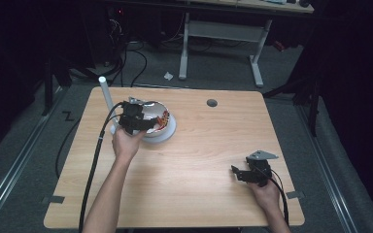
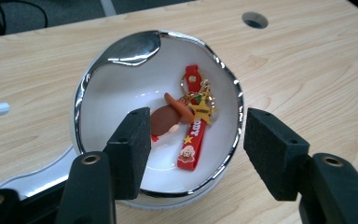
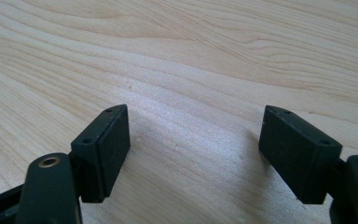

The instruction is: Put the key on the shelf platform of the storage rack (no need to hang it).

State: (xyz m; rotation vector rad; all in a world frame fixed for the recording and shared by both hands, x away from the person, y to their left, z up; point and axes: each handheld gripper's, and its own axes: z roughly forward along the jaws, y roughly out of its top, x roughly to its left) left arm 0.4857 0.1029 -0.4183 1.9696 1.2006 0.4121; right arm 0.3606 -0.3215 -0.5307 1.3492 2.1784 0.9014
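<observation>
Dim room, wooden counter. White bowl at 10 o'clock holds red keychain. Left gripper fingers spread, straddling the near rim. Right gripper fingers spread, idle at 4 o'clock. Likely grab: lower centered over keychain, avoid the rim.

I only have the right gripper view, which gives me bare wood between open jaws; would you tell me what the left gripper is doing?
Observer: The left gripper is open over a white bowl, one jaw inside the rim and one outside.
Operator: Thanks, is anything in the bowl?
Observer: Yes, a red keychain with a gold star charm lies in it.
Operator: And where is that bowl relative to my gripper?
Observer: In the high view the bowl sits at the table's far left, while the right gripper is at the near right, well apart from it.
</observation>
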